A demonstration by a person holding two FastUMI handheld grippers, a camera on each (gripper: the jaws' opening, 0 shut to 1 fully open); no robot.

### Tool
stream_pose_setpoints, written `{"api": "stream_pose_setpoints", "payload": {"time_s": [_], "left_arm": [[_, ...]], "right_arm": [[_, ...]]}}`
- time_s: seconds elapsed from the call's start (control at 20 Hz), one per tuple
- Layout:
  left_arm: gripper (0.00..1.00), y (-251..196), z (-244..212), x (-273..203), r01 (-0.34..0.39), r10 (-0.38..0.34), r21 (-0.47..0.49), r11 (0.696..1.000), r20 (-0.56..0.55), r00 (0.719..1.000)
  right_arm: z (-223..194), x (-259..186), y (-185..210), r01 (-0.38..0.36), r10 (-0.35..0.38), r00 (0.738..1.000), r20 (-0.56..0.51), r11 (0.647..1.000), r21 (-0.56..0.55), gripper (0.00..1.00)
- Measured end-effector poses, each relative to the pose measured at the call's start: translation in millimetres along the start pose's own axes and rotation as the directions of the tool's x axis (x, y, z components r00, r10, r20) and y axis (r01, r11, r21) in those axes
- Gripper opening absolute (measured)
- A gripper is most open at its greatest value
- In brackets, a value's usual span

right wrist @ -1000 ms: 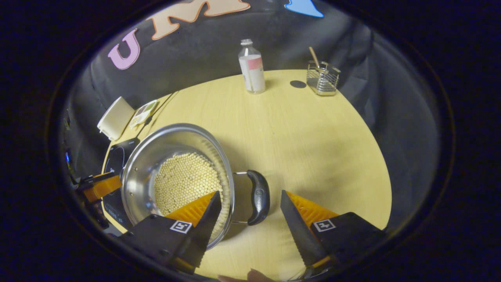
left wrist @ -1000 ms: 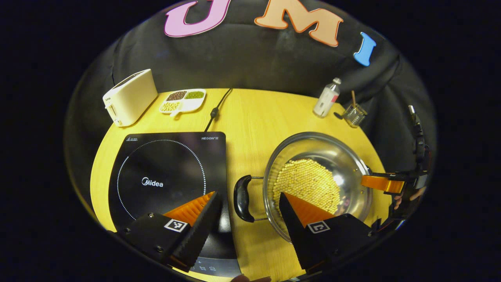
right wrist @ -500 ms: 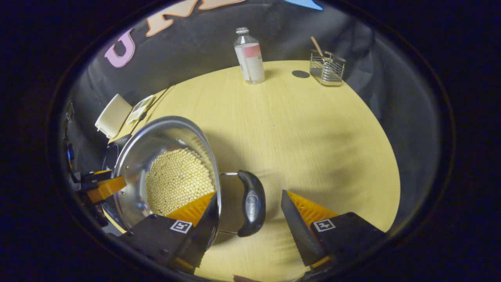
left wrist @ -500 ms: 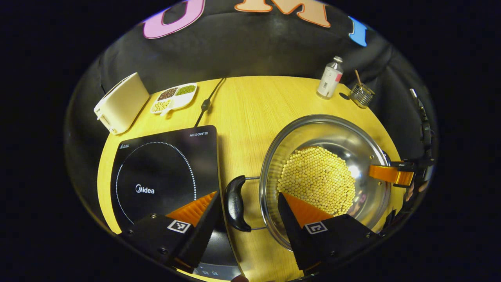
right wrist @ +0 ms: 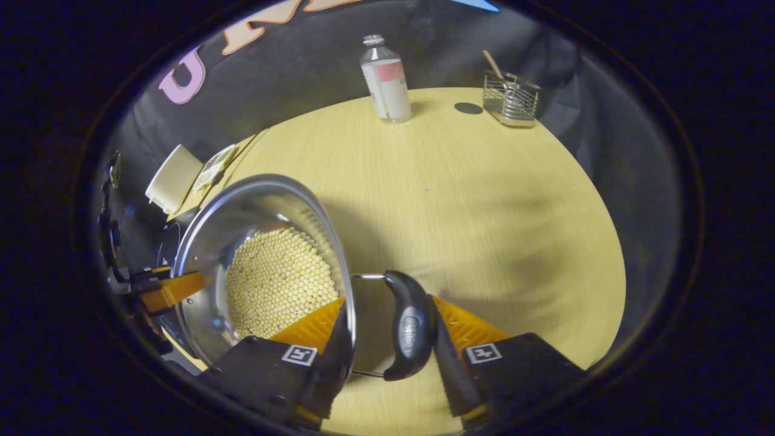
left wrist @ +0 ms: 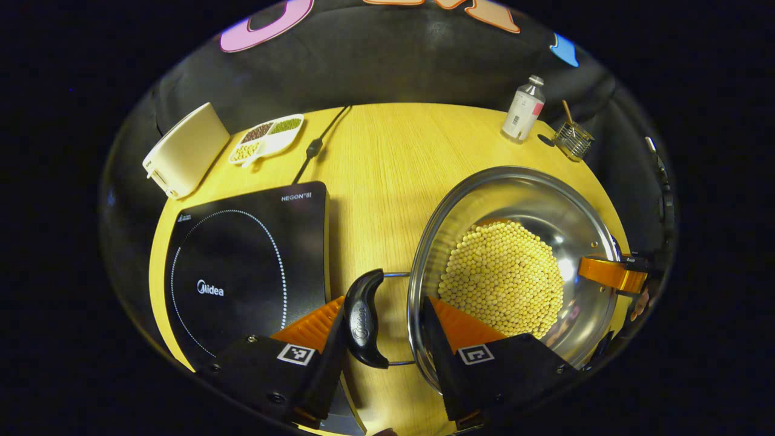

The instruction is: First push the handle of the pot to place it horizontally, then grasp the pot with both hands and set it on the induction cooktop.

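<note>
Both grippers are straddling the pot point(left wrist: 514, 266) handles, one each side. My left gripper point(left wrist: 382, 339) has the left handle point(left wrist: 362, 318) between its fingers, part open; the outer finger looks touching the grip, the inner one sits at the pot wall, so I can't call it a clamp yet. Same on the right: right gripper point(right wrist: 387, 342) around the right handle point(right wrist: 408, 324), outer finger against the grip, inner finger overlapping the pot rim, gap remaining. The pot sits on the tabletop point(left wrist: 375, 157), full of pale beans point(left wrist: 502, 275), just right of the induction cooktop point(left wrist: 242, 260) from my left side. Key relation: the handle-to-handle axis runs across, roughly in line with the cooktop, so the carry is a sideways shift toward my left hand, which is the nearer one to the target. Handles look level, so I judge the push step done and the two-handed grasp in progress. Hard to make out: actual pad contact on both handles, since the fingers hide the lower loops; the pot base is hidden, so I can't tell if it's lifted; the cooktop's near edge is cut off behind my left fingers.
</note>
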State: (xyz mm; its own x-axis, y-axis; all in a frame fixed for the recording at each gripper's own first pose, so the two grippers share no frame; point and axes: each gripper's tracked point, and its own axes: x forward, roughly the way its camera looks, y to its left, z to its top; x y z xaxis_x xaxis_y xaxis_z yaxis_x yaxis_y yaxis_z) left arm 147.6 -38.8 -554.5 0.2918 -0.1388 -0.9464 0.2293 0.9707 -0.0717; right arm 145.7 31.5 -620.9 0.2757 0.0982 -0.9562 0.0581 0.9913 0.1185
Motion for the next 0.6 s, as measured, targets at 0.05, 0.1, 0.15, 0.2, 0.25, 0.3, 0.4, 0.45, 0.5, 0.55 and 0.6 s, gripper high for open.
{"api": "stream_pose_setpoints", "payload": {"time_s": [0.05,0.1,0.15,0.2,0.25,0.3,0.4,0.45,0.5,0.55,0.6], "left_arm": [[0.7,0.0,-1.0,-2.7,0.001,-0.001,-0.009,1.0,-0.004,1.0],[0.7,-0.1,-0.5,-1.9,0.004,-0.004,-0.009,1.0,-0.003,1.0],[0.69,-0.3,-2.4,-2.2,0.01,-0.01,0.002,1.0,-0.013,1.0],[0.68,0.7,-2.1,-2.3,0.013,-0.013,0.012,1.0,-0.011,1.0],[0.68,-0.3,-2.4,-1.7,0.017,-0.017,0.013,1.0,-0.012,1.0],[0.67,0.2,-1.9,-1.3,0.027,-0.027,0.011,1.0,-0.007,1.0],[0.64,-1.6,0.3,0.2,0.062,-0.062,-0.013,0.998,0.012,0.998],[0.61,-1.6,0.5,0.2,0.075,-0.075,-0.027,0.997,0.014,0.997],[0.61,-0.9,-0.4,-0.6,0.081,-0.081,-0.034,0.996,0.01,0.997],[0.58,0.3,-3.0,-0.9,0.086,-0.086,-0.05,0.995,0.004,0.996],[0.56,-1.2,-5.5,-1.6,0.096,-0.097,-0.079,0.992,-0.006,0.995]], "right_arm": [[-0.5,0.2,-0.5,-0.001,0.001,1.0,-0.001,1.0,0.001,0.66],[-0.2,-0.6,-0.4,-0.009,0.009,1.0,-0.001,1.0,0.008,0.63],[-0.5,3.4,0.3,-0.018,0.018,1.0,-0.008,1.0,0.017,0.61],[-2.2,-1.3,0.9,-0.021,0.022,1.0,-0.011,0.999,0.033,0.6],[0.3,1.2,0.2,-0.023,0.023,1.0,-0.008,0.998,0.053,0.58],[-0.6,-3.2,-0.1,-0.026,0.027,1.0,-0.011,0.998,0.061,0.58],[-2.2,-0.6,0.8,-0.035,0.036,0.999,-0.01,0.996,0.081,0.53],[-0.8,-2.6,2.0,-0.042,0.043,0.999,-0.011,0.994,0.098,0.53],[2.4,-4.2,2.9,-0.056,0.057,0.998,-0.008,0.992,0.116,0.51],[4.1,-4.7,4.7,-0.07,0.07,0.998,-0.002,0.989,0.128,0.48],[6.7,-7.8,3.5,-0.074,0.074,0.997,0.001,0.988,0.134,0.48]]}}
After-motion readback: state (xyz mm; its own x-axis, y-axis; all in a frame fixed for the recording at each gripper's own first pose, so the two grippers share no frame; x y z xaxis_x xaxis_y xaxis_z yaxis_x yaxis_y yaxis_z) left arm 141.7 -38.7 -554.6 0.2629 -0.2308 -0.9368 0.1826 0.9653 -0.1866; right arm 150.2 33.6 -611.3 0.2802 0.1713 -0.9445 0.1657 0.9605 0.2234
